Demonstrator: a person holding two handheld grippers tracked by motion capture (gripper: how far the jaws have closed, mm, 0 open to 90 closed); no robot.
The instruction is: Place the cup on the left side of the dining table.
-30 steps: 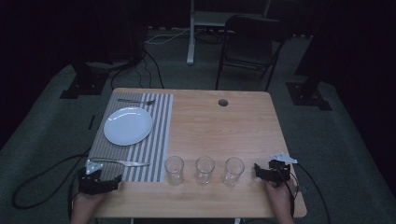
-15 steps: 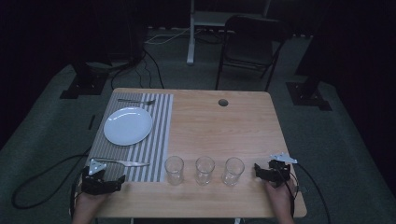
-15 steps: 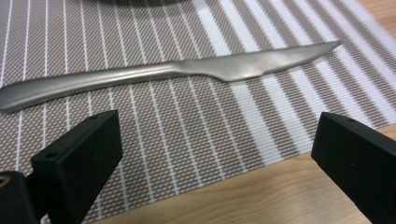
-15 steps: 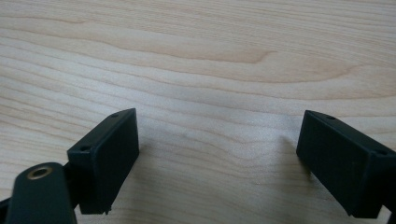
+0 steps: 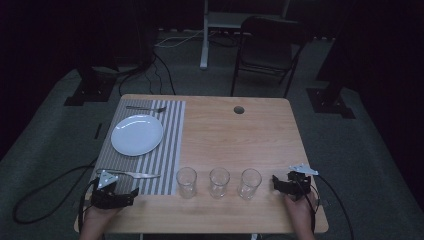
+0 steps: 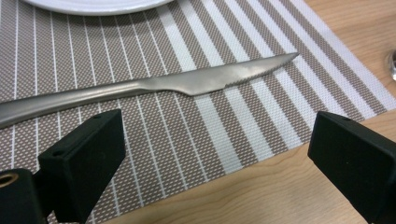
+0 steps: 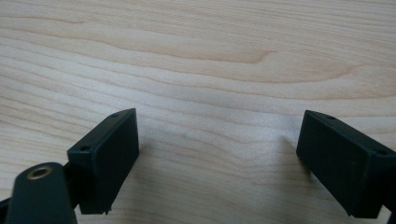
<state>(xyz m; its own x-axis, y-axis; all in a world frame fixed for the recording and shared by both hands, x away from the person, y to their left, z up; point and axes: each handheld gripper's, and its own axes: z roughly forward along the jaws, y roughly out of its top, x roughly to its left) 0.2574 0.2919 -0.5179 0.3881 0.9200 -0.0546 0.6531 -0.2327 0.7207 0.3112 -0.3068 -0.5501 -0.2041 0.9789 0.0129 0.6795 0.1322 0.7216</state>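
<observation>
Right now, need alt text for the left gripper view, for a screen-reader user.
A steel table knife lies flat on a grey-and-white striped placemat, just beyond the left gripper, whose two black jaws stand wide apart with nothing between them. A white plate's rim shows at the top; bare wooden table runs along the bottom and right.

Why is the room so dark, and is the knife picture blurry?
High view: dim all round, floor and chair nearly black; the white plate is brightest. Left gripper view: well lit, the knife sharp with soft glare on its blade. Right gripper view: bright wood table, faint claw shadows.
</observation>
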